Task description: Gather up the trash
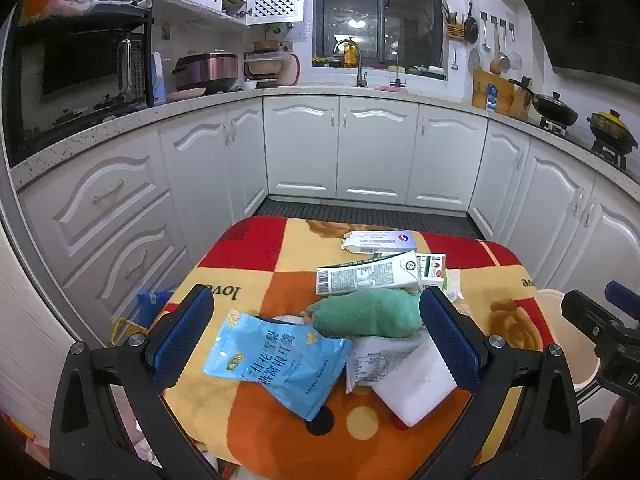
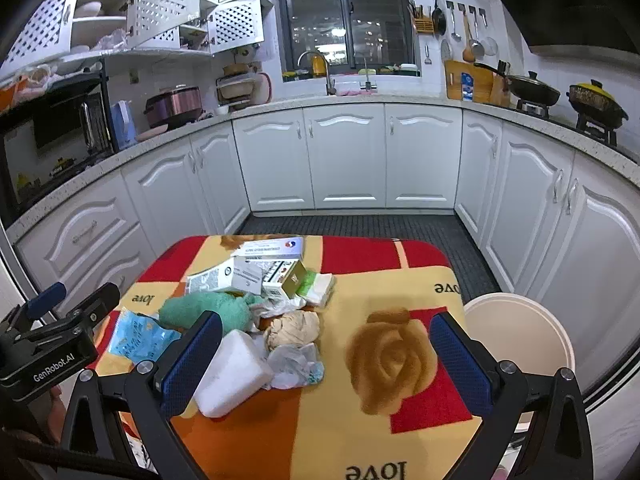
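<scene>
Trash lies piled on a small table under a red, yellow and orange blanket (image 2: 360, 432). The pile holds a blue snack bag (image 1: 280, 364), a green cloth (image 1: 368, 312), a white foam block (image 2: 234, 376), crumpled brown paper (image 2: 294, 328), clear plastic wrap (image 2: 296, 366) and several cartons (image 1: 368, 276). My left gripper (image 1: 320, 340) is open, with the blue bag and green cloth between its blue pads. My right gripper (image 2: 326, 360) is open too, its left finger (image 2: 192, 364) beside the foam block. A cream round bin (image 2: 520, 340) stands right of the table.
White kitchen cabinets (image 2: 348, 156) wrap around three sides, with a dark floor mat (image 2: 360, 226) beyond the table. The countertop (image 1: 320, 90) carries a microwave, a rice cooker, a sink and pans. The other gripper shows at each view's edge.
</scene>
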### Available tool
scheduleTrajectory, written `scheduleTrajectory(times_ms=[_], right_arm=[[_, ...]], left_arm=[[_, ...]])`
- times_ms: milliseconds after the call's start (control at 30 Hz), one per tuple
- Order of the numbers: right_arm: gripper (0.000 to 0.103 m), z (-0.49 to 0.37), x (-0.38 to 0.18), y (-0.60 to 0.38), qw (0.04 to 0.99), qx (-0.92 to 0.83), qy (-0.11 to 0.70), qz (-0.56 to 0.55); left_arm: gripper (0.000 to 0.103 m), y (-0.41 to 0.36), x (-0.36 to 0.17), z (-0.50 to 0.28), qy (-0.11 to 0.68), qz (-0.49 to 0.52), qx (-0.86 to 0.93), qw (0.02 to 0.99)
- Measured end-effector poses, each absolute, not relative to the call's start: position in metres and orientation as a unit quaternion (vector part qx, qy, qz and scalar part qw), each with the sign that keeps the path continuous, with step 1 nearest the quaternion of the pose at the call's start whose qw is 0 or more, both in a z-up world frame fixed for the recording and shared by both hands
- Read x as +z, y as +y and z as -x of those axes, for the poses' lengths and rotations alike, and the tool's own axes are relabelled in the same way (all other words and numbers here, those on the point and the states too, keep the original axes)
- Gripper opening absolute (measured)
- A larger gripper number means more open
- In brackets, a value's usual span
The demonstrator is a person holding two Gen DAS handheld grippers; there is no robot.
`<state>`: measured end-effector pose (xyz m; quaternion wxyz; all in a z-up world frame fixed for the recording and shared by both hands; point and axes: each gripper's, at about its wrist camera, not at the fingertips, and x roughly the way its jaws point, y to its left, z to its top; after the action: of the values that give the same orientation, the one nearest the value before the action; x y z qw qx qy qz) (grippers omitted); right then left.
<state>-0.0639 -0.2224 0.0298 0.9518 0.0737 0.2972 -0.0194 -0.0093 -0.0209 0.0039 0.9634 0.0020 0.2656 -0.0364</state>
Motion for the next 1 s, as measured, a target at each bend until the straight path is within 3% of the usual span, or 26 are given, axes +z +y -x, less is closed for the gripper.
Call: scheduleTrajectory(times_ms=[600, 1000], right_arm=[[0.103, 0.058, 0.032, -0.199, 0.96, -0.021, 0.277, -0.024], [0.103, 0.048, 0.037, -0.188, 0.948, -0.01, 0.319, -0.017]], left_arm=[[0.102, 0.003, 0.003, 0.005, 0.274, 0.005, -0.026, 0.961], [0.102, 0.026, 0.001, 0.003, 0.278, 0.009, -0.019, 0.96]])
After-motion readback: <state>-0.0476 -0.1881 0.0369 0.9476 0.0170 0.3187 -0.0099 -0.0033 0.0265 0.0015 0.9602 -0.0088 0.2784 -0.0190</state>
